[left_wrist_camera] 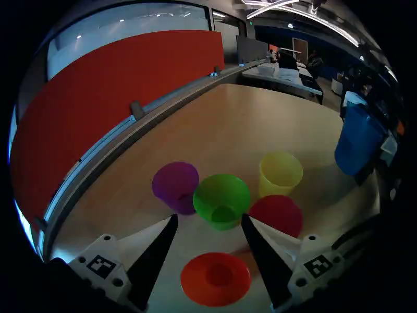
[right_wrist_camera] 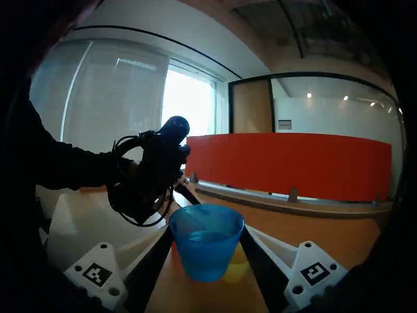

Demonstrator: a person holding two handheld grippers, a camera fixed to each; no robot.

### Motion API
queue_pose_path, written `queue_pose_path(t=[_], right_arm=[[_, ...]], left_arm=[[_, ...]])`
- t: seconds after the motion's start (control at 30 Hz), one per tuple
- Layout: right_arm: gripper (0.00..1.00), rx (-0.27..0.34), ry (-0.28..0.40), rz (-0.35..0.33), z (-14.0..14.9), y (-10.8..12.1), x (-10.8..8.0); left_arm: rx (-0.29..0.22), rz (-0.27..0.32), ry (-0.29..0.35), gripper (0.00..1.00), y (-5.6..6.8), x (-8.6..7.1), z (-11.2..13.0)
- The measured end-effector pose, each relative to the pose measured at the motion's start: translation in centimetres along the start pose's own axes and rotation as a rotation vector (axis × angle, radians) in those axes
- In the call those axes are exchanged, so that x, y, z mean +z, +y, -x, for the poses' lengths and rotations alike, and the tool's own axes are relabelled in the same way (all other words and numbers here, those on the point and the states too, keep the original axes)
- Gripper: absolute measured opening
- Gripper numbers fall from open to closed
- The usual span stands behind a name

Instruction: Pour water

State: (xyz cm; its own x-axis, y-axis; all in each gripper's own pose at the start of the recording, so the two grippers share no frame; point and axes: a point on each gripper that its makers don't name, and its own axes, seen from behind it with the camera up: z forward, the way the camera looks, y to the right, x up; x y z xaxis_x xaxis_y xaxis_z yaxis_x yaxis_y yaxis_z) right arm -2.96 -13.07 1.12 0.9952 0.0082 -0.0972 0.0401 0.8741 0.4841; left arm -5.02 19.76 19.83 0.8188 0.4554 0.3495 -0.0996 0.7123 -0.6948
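Right gripper (right_wrist_camera: 207, 229): clenched on the blue cup (right_wrist_camera: 207, 249), one finger on each side of its wall at 9 and 3 o'clock. The cup is translucent plastic, tapered and round-rimmed, with a liquid line visible inside. A yellow cup (right_wrist_camera: 235, 267) peeks out behind it at 5 o'clock.

Left gripper (left_wrist_camera: 209, 216): released, jaws spread, gripping nothing. It is above the counter (left_wrist_camera: 250, 120), a matte, light wood-look surface. Green cup (left_wrist_camera: 221, 201) is at 12 o'clock, just past the fingertips. Purple cup (left_wrist_camera: 174, 185) is at 11, touching the green one. The yellow cup is at 1, red cup (left_wrist_camera: 277, 214) at 2. Orange cup (left_wrist_camera: 215, 277) is at 6, between the fingers. All are smooth, tapered plastic. In this view the blue cup is at 3 o'clock, well apart from the rest. A red partition (left_wrist_camera: 104, 109) runs along the counter's far edge.
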Motion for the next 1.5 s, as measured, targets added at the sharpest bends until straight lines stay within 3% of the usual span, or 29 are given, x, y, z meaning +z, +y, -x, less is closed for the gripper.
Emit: queue_pose_path(t=[0.5, 1.5], right_arm=[[0.90, 0.002, 0.005, 0.013, -0.2, 0.4, -0.9], [0.90, 0.003, 0.005, 0.014, 0.0, 0.4, -0.9]], left_arm=[[-0.004, 0.017, 0.010, 0.90, 1.7, 1.1, -1.2], [-0.019, 0.011, -0.008, 0.90, 1.4, 1.9, -1.3]])
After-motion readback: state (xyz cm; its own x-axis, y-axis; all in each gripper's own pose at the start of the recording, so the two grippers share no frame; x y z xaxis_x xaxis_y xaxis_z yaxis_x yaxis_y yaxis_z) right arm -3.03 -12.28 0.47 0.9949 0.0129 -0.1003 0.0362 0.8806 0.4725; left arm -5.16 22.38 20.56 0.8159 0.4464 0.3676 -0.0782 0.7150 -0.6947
